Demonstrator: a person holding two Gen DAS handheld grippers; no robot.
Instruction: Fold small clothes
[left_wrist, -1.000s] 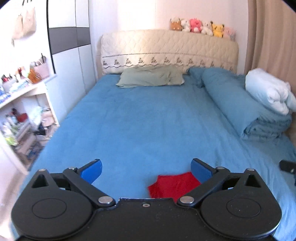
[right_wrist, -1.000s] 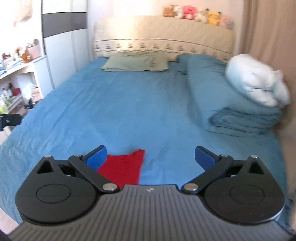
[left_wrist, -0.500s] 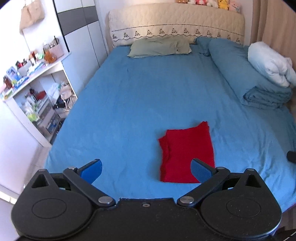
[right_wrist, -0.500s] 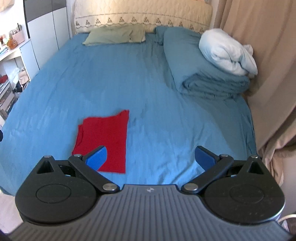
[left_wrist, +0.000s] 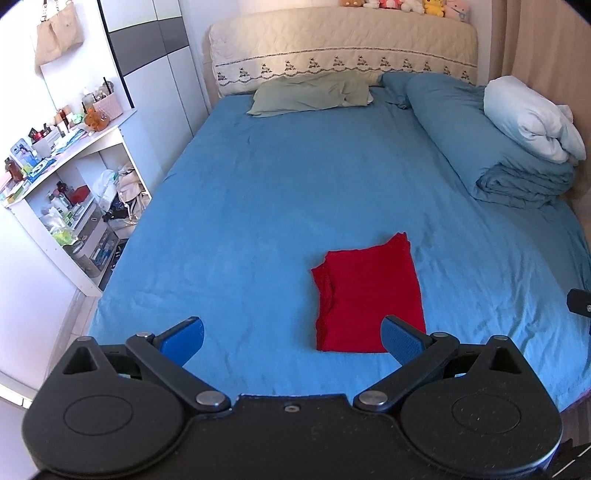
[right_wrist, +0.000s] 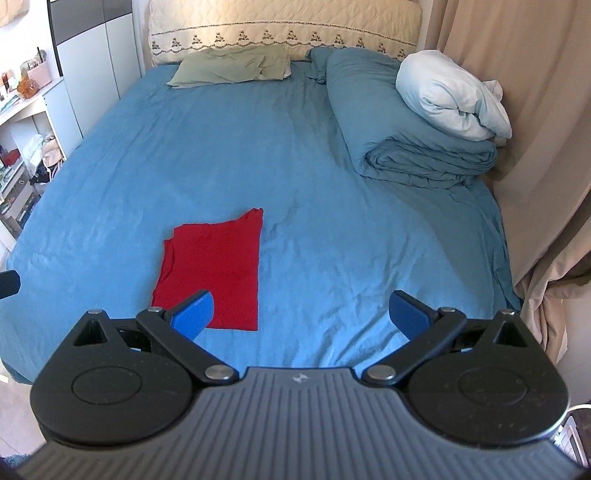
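- Low in the frame, centre: one folded red garment flat on the bed.
- Two grippers, left gripper and right gripper, jaws spread, both empty.
- One green pillow up top.

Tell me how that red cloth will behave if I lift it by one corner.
The red cloth is thin, lying flat on the bed, so it probably droops and unfolds. Its layered left edge suggests loose folds that could slip apart. It looks light.

The red garment is soft matt cloth. The bed wears a faintly creased matt blue sheet. The left tongs and right tongs are matt black plastic with textured blue pads.
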